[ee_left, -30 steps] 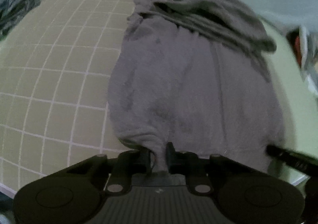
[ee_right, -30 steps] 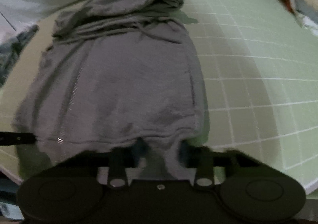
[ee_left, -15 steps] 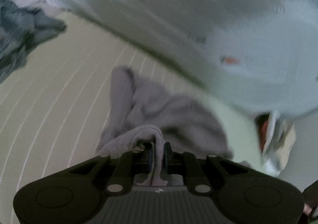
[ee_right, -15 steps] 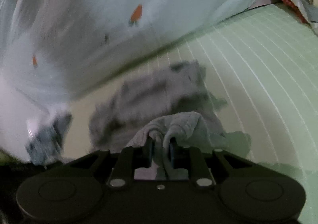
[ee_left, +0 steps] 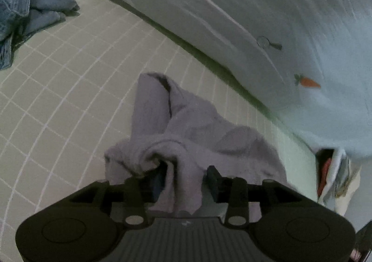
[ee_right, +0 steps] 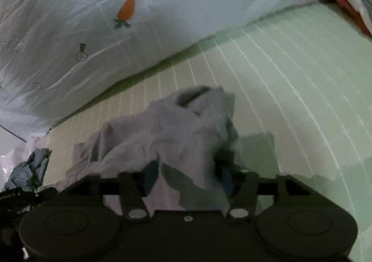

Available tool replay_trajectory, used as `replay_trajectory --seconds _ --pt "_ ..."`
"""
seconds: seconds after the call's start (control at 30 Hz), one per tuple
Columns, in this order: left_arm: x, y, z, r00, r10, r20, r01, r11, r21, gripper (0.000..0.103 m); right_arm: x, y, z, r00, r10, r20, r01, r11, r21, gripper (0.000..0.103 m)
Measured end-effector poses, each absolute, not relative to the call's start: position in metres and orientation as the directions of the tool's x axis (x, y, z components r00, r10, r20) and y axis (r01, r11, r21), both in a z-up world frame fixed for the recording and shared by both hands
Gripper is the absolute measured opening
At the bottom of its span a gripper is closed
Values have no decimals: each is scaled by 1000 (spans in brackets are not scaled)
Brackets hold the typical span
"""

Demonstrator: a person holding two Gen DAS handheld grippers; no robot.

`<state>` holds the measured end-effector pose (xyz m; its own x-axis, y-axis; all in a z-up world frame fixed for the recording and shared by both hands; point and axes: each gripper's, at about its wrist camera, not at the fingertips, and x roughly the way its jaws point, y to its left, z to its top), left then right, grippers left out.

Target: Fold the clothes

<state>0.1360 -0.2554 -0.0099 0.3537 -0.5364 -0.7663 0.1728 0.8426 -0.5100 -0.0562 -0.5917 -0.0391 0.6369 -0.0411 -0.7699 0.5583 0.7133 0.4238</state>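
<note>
The grey hooded sweatshirt lies bunched on the green grid mat, its hem end doubled over towards the hood. My left gripper stands open, and a fold of the grey hem still hangs loosely between its spread fingers. In the right wrist view the same sweatshirt lies in a heap on the mat. My right gripper is open too, with grey cloth draped between and over its fingers.
A pile of blue denim lies at the mat's far left, also visible as a crumpled heap. White bedding with a carrot print rises behind the mat. Red and white items sit at the right edge.
Both grippers carried the sweatshirt's hem up and forward over its body towards the hood. Their fingers then spread apart, and the cloth now rests loose between them.
</note>
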Motion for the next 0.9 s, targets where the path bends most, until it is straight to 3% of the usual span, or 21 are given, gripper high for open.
replay_trajectory --seconds 0.1,0.13,0.17,0.2,0.23,0.3,0.43,0.47,0.53,0.57,0.6,0.63,0.67,0.8,0.9 --pt "133 -254 -13 325 -545 -773 180 838 -516 41 -66 -588 -48 623 -25 -782 568 702 430 62" --pt "133 -254 -15 308 -554 -773 178 832 -525 41 -67 -587 -51 622 -11 -783 568 695 441 53" --pt "133 -254 -17 291 -563 -774 176 826 -535 29 -69 -587 -54 622 6 -783 566 686 456 34" --pt "134 -254 -17 278 -574 -770 176 818 -547 11 -69 -588 -54 623 22 -782 559 686 466 25" --pt "137 -254 -14 275 -591 -758 178 806 -564 11 -69 -588 -53 624 38 -781 551 687 474 14" --pt "148 -256 -5 301 -610 -733 185 792 -583 10 -67 -592 -45 658 54 -751 517 694 502 4" --pt "184 -265 23 409 -598 -690 194 795 -574 11 -49 -625 -15 809 86 -582 424 600 678 4" --pt "194 -267 28 429 -595 -679 173 792 -585 13 -43 -633 -7 840 81 -536 401 573 715 5" --pt "207 -267 35 471 -605 -642 130 768 -628 24 -39 -632 -8 829 54 -557 422 593 685 13" --pt "207 -267 39 501 -588 -635 115 773 -624 42 -38 -630 -9 818 39 -574 437 607 663 26" --pt "203 -265 42 542 -552 -633 105 792 -601 72 -36 -629 -10 807 23 -590 451 621 641 35" --pt "199 -264 45 583 -515 -628 93 810 -578 85 -35 -627 -12 796 8 -606 465 634 618 50" --pt "193 -263 47 619 -480 -622 89 830 -551 93 -34 -625 -13 784 -8 -621 478 646 595 55" --pt "176 -257 26 587 -412 -697 140 900 -413 93 -29 -618 -19 734 -75 -675 527 690 496 64" --pt "168 -254 3 524 -361 -772 124 929 -350 93 -25 -613 -23 693 -128 -709 559 717 417 80"
